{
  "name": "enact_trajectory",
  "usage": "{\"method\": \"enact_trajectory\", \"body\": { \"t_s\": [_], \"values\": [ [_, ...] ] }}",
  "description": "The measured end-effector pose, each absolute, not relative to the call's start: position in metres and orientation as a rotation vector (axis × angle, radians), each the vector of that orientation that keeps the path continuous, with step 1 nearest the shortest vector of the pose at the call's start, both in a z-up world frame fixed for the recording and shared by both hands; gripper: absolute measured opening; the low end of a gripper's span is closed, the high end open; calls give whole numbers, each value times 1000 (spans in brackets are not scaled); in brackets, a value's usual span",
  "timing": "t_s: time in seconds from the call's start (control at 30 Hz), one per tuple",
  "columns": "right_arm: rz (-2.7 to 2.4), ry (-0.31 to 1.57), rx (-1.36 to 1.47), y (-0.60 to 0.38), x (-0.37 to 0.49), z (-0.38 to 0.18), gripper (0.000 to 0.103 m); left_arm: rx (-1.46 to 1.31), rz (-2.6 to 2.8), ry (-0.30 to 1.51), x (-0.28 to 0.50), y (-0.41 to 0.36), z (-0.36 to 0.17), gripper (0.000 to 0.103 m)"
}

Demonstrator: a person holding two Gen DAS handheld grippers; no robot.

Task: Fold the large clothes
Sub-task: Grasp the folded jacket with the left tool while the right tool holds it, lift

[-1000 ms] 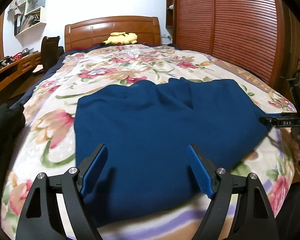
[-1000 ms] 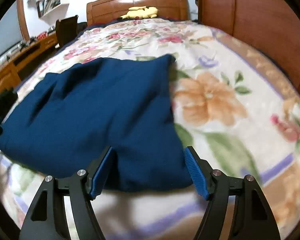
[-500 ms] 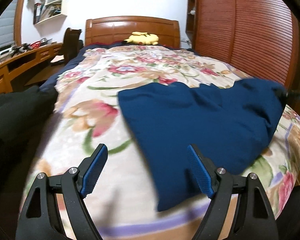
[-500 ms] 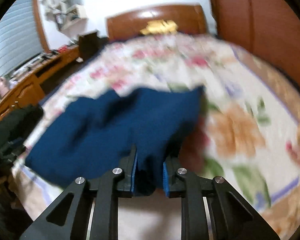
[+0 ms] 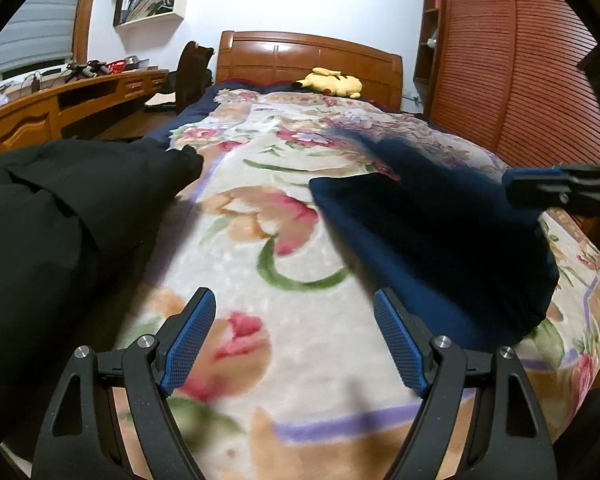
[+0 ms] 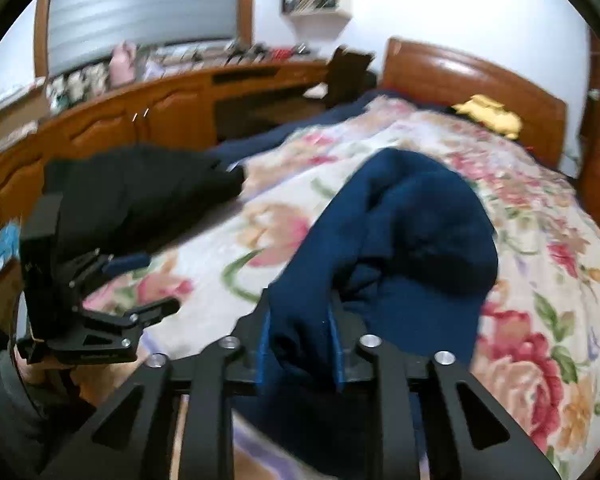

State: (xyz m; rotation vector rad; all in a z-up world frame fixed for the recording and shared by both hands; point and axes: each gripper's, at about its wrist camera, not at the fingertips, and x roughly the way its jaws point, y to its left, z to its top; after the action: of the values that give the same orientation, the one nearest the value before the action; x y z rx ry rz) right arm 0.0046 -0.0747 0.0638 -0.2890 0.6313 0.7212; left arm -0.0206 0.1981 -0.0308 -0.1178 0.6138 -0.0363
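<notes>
Garment (image 6: 412, 216) is lying soft and limp on the bed (image 6: 540, 280), one edge bunching between the right gripper (image 6: 300, 344) jaws, which are opening yet pinching cloth. Left gripper (image 5: 294, 344) is hovering spread, empty; a hem corner probably offers the best hold.

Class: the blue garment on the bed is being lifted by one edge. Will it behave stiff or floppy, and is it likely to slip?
Probably floppy: the blue garment bunches and drapes from the right gripper. It may slip, since those jaws are opening around the cloth between them.
</notes>
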Motion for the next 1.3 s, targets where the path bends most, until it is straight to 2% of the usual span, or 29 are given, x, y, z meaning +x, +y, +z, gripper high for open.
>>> {"method": "enact_trajectory", "body": {
  "t_s": [0.03, 0.07, 0.13, 0.3, 0.53, 0.9, 1.03, 1.1, 1.17, 1.2, 1.3],
  "values": [
    [763, 643, -262, -75, 9, 65, 47, -120, -35, 612, -20, 199, -31, 82],
    [770, 629, -255, -78, 11, 67, 62, -120, -34, 610, -21, 199, -30, 82],
    [753, 570, -261, -87, 14, 75, 68, -120, -40, 604, -21, 198, -29, 82],
    [610, 540, -266, -136, 38, 67, 68, -106, -88, 608, -24, 184, -27, 82],
    [393, 603, -278, -178, 129, 33, 68, -63, -160, 647, -26, 152, -34, 82],
    [350, 716, -120, -172, 273, -17, 68, -41, -191, 710, -12, 128, -45, 81],
    [383, 791, -81, -173, 311, -42, 68, -33, -206, 735, -10, 123, -50, 71],
    [394, 816, -47, -176, 332, -56, 71, -26, -210, 746, -9, 121, -52, 70],
    [388, 838, -3, -179, 346, -66, 79, -29, -217, 756, -8, 121, -54, 67],
    [398, 846, 31, -183, 353, -71, 79, -36, -224, 761, -8, 121, -54, 66],
    [429, 855, 85, -189, 358, -76, 79, -54, -246, 775, -7, 120, -56, 55]
  ]
}}
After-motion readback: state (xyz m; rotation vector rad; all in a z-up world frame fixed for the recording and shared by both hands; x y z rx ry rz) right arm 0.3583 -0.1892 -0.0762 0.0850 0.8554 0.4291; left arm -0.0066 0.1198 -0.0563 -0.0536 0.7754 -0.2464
